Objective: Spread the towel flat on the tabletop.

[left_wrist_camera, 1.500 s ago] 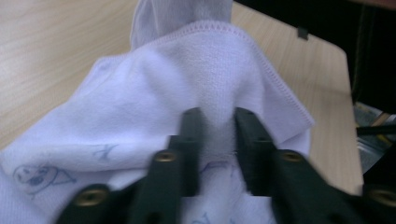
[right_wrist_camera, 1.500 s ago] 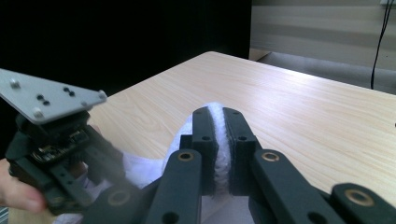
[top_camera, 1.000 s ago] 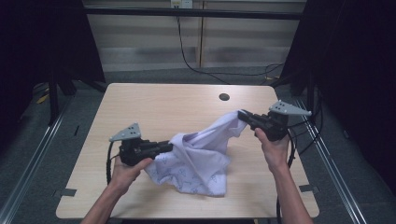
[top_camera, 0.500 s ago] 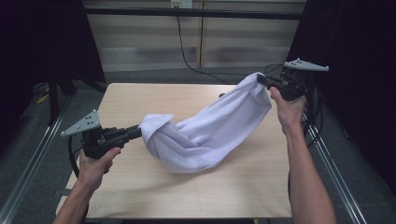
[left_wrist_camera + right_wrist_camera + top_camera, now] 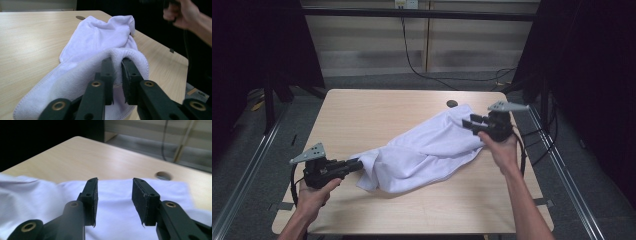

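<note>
Towel (image 5: pixel 422 152) sprawled across the desk (image 5: pixel 377 115) toward its right edge. Left gripper (image 5: pixel 117 75) pinched a fold tight; right gripper (image 5: pixel 114 195) gaped open, holding nothing.

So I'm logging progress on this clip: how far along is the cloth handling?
Done: the white cloth lies stretched across the table. In hand: the left gripper pinches a fold at one end; the right gripper is open above the other end. Left: the middle is bunched, unsmoothed.

"What sort of place is this?"

"It looks like a lab. A bare wooden desk (image 5: pixel 377 115) stands between metal rails (image 5: pixel 247 165), with black curtains (image 5: pixel 257 40) around it and cables (image 5: pixel 422 65) running along the floor."
</note>
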Available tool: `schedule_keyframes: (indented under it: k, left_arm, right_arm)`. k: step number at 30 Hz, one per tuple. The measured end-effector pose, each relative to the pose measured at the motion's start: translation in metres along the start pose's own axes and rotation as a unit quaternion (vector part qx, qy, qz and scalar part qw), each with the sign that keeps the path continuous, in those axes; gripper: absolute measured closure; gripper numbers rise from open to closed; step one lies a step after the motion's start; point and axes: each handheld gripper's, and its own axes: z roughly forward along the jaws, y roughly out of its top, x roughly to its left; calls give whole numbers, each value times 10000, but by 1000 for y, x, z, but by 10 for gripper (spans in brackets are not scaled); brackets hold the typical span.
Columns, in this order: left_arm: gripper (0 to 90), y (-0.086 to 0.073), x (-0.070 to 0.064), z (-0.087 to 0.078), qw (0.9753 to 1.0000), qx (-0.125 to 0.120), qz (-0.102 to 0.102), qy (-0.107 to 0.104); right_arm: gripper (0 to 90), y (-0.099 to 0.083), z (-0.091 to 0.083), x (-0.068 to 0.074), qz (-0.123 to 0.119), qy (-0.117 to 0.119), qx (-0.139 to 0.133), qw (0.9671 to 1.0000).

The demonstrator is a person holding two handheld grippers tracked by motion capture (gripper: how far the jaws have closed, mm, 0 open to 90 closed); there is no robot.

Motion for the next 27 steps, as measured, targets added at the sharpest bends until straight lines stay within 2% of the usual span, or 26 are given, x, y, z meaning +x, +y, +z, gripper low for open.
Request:
schedule_keyframes:
  k: [2,3,6,7,8,9,10,11,12,13,14,15,16,18,20,21,24,25,26,27]
  left_arm:
    - [783,0,1,-1,10000,13,0,55]
    - [742,0,2,-2,10000,-7,-13,60]
    - [688,3,6,-8,9998,-125,-30,150]
    - [671,3,6,-8,9998,-125,-30,150]
    - [666,5,9,-10,9996,-159,-31,216]
    - [655,5,12,-8,9996,-108,-59,247]
    - [637,5,12,-8,9996,-108,-59,247]
    - [637,4,16,-6,9996,-28,-75,289]
    - [615,1,26,2,9988,67,-119,465]
    - [598,1,26,2,9988,67,-119,465]
    - [577,-6,39,13,9975,276,-262,598]
    - [546,-11,43,19,9968,385,-319,629]
    - [529,-11,43,19,9968,385,-319,629]
    - [517,-18,49,28,9957,587,-377,615]
    - [453,-23,49,36,9945,829,-284,576]
    - [433,-25,48,39,9934,906,-256,655]
    - [421,-31,50,48,9914,1149,-178,601]
    - [436,-33,49,52,9902,1269,-149,566]
    - [461,-33,49,52,9902,1269,-149,566]
    - [461,-35,48,55,9890,1381,-103,517]
  right_arm:
    - [574,-20,4,18,32,361,32,9993]
    - [602,-40,11,36,-15,557,158,9983]
    - [634,-70,23,60,89,996,385,9942]
    - [634,-70,23,60,89,996,385,9942]
    - [648,-85,31,74,57,1207,552,9911]
    - [648,-92,36,81,92,1347,637,9888]
    - [648,-92,36,81,92,1347,637,9888]
    - [643,-97,41,87,59,1458,732,9866]
    - [628,-104,49,98,-9,1546,870,9841]
    - [618,-105,53,102,-42,1609,918,9827]
    - [601,-107,57,106,-33,1642,917,9821]
    - [590,-108,61,110,-45,1713,967,9805]
    - [590,-108,61,110,-45,1713,967,9805]
    - [570,-111,70,117,-150,1774,1093,9779]
    - [544,-115,79,126,-220,1830,1169,9759]
    - [539,-115,81,127,-248,1862,1180,9751]
    - [525,-117,84,131,-328,1810,1249,9750]
    - [523,-119,86,135,-511,1737,1321,9746]
    - [523,-119,86,135,-511,1737,1321,9746]
    - [526,-119,86,136,-545,1698,1302,9753]
